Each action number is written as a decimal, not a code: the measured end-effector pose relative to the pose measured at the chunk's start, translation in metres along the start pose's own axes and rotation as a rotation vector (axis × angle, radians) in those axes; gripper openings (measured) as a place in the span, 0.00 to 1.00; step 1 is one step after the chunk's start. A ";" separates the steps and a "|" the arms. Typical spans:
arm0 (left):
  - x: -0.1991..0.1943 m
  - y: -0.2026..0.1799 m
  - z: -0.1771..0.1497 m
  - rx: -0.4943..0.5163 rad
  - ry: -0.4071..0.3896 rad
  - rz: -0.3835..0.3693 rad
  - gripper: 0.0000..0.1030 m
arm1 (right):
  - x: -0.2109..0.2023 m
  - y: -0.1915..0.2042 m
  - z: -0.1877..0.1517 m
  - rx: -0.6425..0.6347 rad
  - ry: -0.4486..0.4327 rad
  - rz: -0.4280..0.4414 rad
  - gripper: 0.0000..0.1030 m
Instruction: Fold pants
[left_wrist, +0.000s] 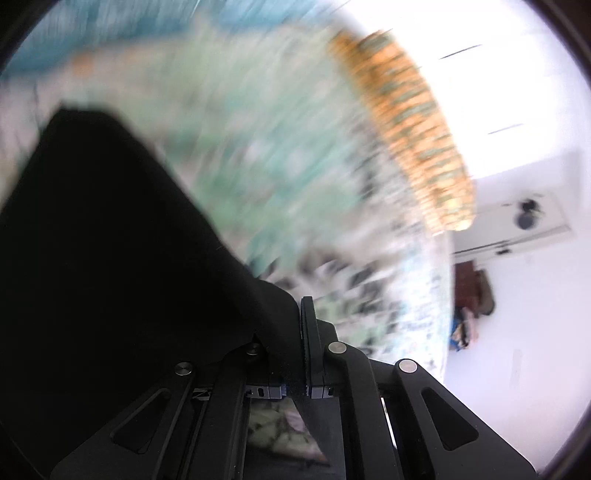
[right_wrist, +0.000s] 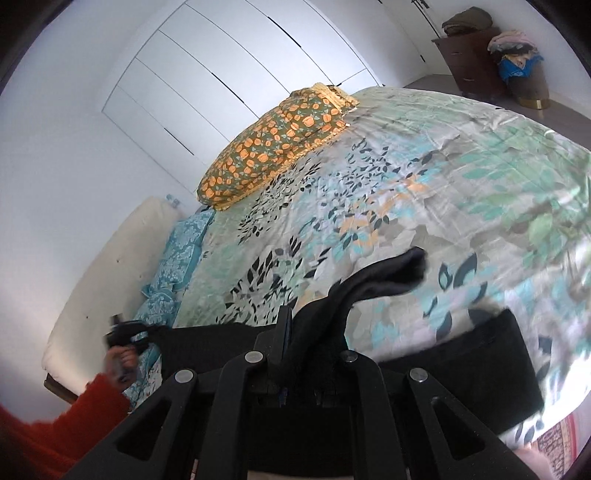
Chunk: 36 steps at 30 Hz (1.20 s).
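Observation:
The black pants (right_wrist: 480, 365) hang stretched across the near part of a bed with a floral cover (right_wrist: 424, 177). My right gripper (right_wrist: 295, 332) is shut on a bunched edge of the pants, with a flap of cloth (right_wrist: 391, 273) sticking up past the fingers. My left gripper (left_wrist: 295, 317) is shut on the black pants (left_wrist: 110, 258), which drape over its left finger and fill the lower left of that blurred view. In the right wrist view the left gripper (right_wrist: 122, 332) shows at the far left, held by a hand in a red sleeve.
An orange-patterned pillow (right_wrist: 273, 144) lies at the head of the bed, by white wardrobe doors (right_wrist: 221, 74). A teal blanket (right_wrist: 177, 258) and a white mattress edge (right_wrist: 110, 280) run along the left side. A dresser with piled clothes (right_wrist: 480, 55) stands far right.

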<state>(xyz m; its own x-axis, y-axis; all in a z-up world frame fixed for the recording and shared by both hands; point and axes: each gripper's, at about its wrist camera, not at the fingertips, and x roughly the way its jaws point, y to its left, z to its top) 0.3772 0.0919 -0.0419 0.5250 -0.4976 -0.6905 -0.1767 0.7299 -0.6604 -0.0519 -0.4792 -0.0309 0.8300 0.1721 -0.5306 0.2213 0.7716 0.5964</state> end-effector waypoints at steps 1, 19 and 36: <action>-0.031 -0.006 -0.007 0.060 -0.056 0.002 0.05 | 0.004 -0.003 0.006 0.006 0.005 0.001 0.10; -0.027 0.128 -0.205 -0.001 0.222 0.238 0.08 | 0.055 -0.108 -0.059 0.063 0.474 -0.507 0.13; -0.048 0.104 -0.235 0.105 0.265 0.164 0.07 | 0.026 -0.104 -0.044 -0.140 0.481 -0.668 0.11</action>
<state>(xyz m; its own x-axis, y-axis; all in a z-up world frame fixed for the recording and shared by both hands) 0.1382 0.0820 -0.1468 0.2594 -0.4644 -0.8468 -0.1465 0.8477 -0.5098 -0.0759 -0.5282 -0.1331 0.2304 -0.1309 -0.9643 0.4978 0.8673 0.0012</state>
